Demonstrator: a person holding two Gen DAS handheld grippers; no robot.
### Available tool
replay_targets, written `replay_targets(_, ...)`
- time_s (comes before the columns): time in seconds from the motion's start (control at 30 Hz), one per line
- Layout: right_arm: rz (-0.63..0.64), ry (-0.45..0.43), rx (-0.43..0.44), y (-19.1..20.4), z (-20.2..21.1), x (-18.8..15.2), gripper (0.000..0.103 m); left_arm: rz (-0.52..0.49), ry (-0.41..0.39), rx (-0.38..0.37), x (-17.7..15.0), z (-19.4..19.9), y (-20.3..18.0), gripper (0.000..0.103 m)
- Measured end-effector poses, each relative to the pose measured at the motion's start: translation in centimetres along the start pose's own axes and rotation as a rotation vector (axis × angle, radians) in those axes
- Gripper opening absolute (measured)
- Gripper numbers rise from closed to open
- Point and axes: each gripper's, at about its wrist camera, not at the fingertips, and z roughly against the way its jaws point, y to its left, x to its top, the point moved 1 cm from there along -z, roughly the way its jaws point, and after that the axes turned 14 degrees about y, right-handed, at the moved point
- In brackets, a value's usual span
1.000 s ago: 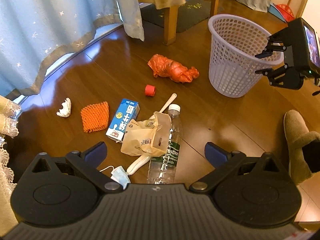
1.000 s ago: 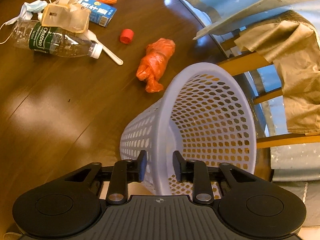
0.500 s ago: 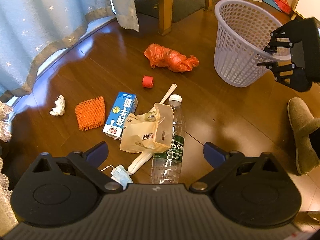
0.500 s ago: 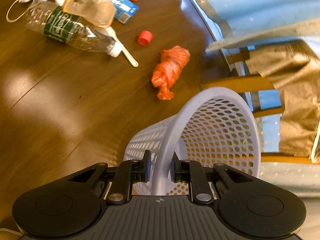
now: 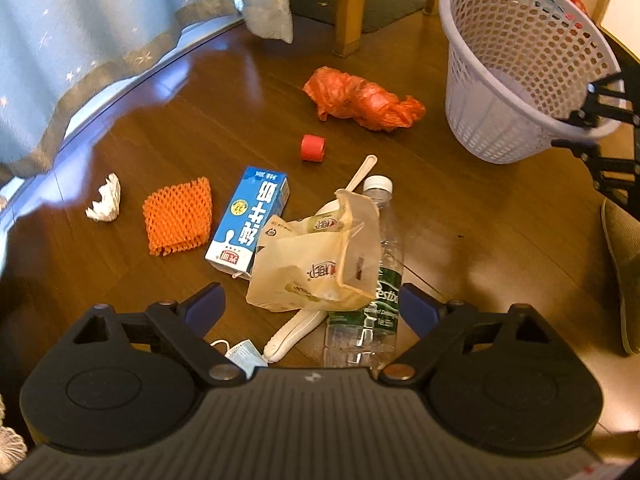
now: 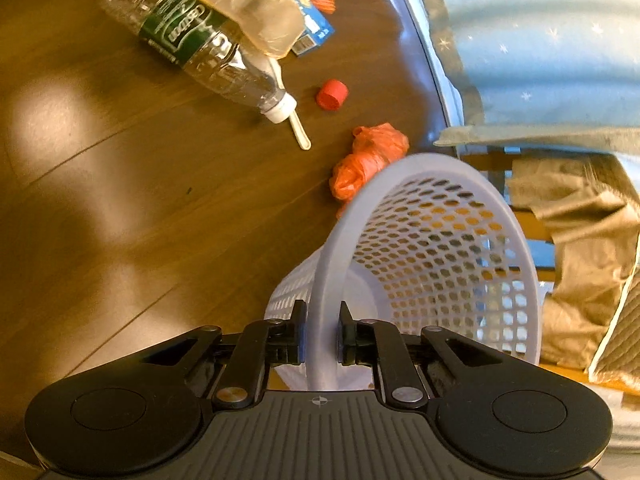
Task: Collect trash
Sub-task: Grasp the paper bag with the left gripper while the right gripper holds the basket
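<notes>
A home is indicated by a star-patterned curtain (image 5: 100, 32), wooden table legs (image 5: 348, 8) and a slipper (image 5: 624, 272).

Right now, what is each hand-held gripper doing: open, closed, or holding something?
Left hand-held gripper: open, holding nothing, its jaws just narrowing, above the paper bag.
Right hand-held gripper: just closing, clamped on the laundry-style basket rim.

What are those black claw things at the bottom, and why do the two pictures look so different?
They are two hand-held grippers, grabbing tools a person holds, each with a camera looking along its fingers. The left hand-held gripper is wide open above trash on the wooden floor: a paper bag, a plastic bottle, a milk carton and an orange plastic bag. The right hand-held gripper has just been closing and pinches the rim of the tilted white basket.
</notes>
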Motion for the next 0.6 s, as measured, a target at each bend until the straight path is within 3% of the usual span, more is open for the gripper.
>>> replay_targets(0.43, 0.075, 0.002, -0.037, 1.8, -0.7, 0.4, 0.01, 0.013, -0.018, -0.056, 0.6, -3.2, -0.9, 0.08)
replay_targets(0.6, 0.085, 0.001, -0.048, 1.9, -0.8, 0.5, 0.01, 0.006, -0.017, -0.056, 1.2, -4.3, -1.5, 0.07)
